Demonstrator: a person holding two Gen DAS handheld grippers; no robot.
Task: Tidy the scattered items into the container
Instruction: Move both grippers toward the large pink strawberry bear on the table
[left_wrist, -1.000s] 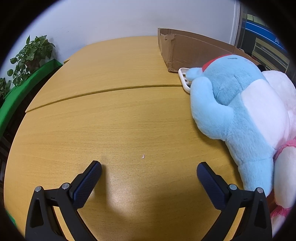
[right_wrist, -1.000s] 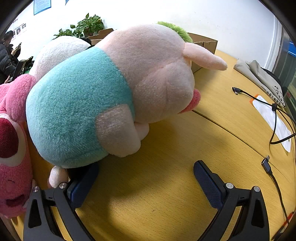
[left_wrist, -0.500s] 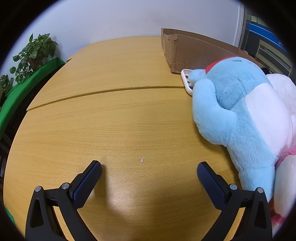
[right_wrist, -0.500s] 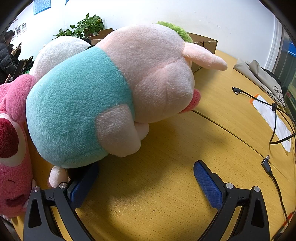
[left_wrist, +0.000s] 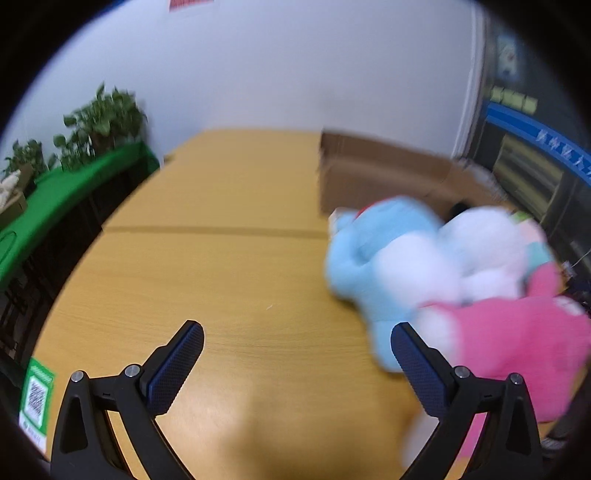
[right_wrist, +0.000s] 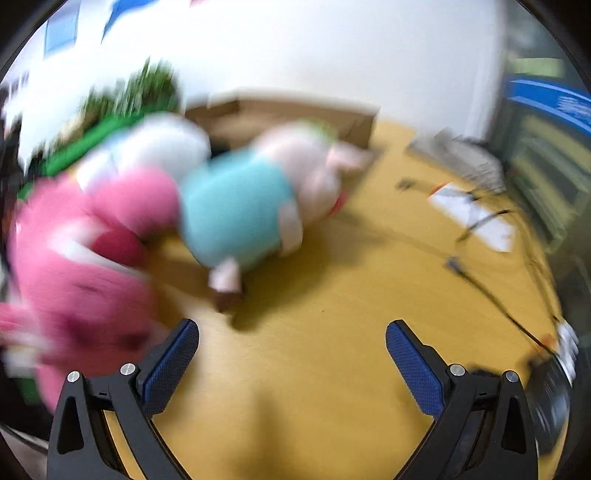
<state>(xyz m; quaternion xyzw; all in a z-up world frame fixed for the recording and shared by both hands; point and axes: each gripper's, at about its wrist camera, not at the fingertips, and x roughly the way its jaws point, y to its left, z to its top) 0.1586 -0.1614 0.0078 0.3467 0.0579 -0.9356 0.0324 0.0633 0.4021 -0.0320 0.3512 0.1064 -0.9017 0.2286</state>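
- Pads (left_wrist: 177, 363) of the left gripper (left_wrist: 295, 365) spread wide over bare table (left_wrist: 229, 280), nothing between them; same for the right gripper (right_wrist: 291, 363), wide apart and empty.
- Just past the left gripper's right-hand finger: pink plush (left_wrist: 517, 343), nearest of the pile, lying forward and to the right of that tool.
- Ahead-left of the right gripper, the same pink plush (right_wrist: 74, 266), close to its left-hand finger; roughly equal reach for either hand, as a judgement, since heavy blur hides exact edges.
- Next out: blue plush (left_wrist: 373, 258) with a white belly, long axis running away toward the box; white plush (left_wrist: 484, 243) beside it.
- Further along in the right view: pig plush (right_wrist: 258, 199) in a teal shirt, lying on its side, head toward the box.
- Farthest: cardboard box (left_wrist: 373, 173), open top, behind the whole pile, so any carry goes forward over the toys.
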